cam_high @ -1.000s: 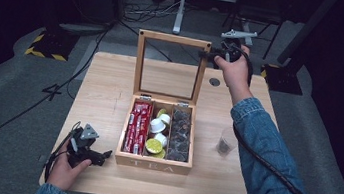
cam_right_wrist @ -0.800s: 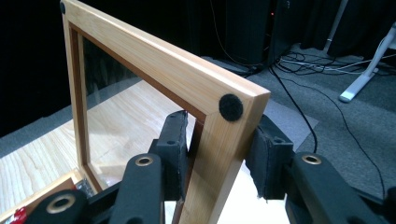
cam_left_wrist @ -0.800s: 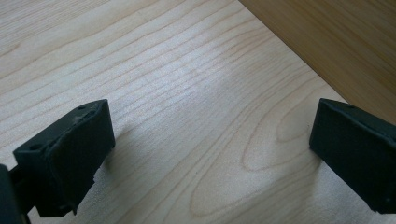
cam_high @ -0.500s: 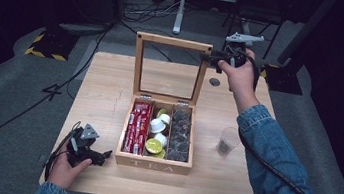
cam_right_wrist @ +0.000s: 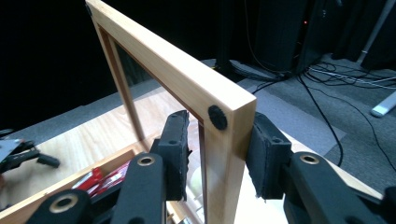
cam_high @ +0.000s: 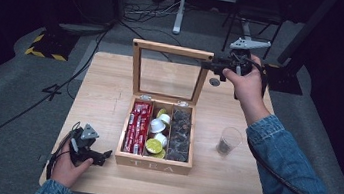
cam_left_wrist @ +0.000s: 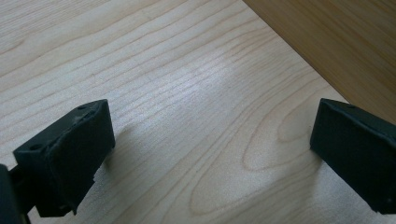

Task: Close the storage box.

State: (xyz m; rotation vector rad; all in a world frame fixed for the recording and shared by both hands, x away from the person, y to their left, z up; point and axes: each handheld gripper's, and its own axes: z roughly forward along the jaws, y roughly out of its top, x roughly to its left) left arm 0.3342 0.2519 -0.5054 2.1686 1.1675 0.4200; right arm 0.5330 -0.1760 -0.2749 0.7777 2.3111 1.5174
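Counter (cam_high: 110, 94) carries a wooden tea box (cam_high: 153, 162) at centre, its glass-paned lid (cam_high: 172, 50) standing upright and open at the back. Right gripper (cam_high: 214, 65) has its jaws straddling the lid's top right corner, one pad on each face; they have just been closing and sit just at the wood, right pad touching, left pad barely off. Left gripper (cam_high: 101, 156) rests at the near left edge beside the box, jaws released wide over bare wood, with free counter left of the box and a plastic cup (cam_high: 228, 141) to its right.

The table (cam_left_wrist: 187, 116) is pale, smooth wood with clear grain, the box (cam_high: 153, 163) and its lid frame (cam_right_wrist: 187, 84) matt light wood around a glossy clear pane; gripper pads (cam_right_wrist: 266, 154) are rough black foam
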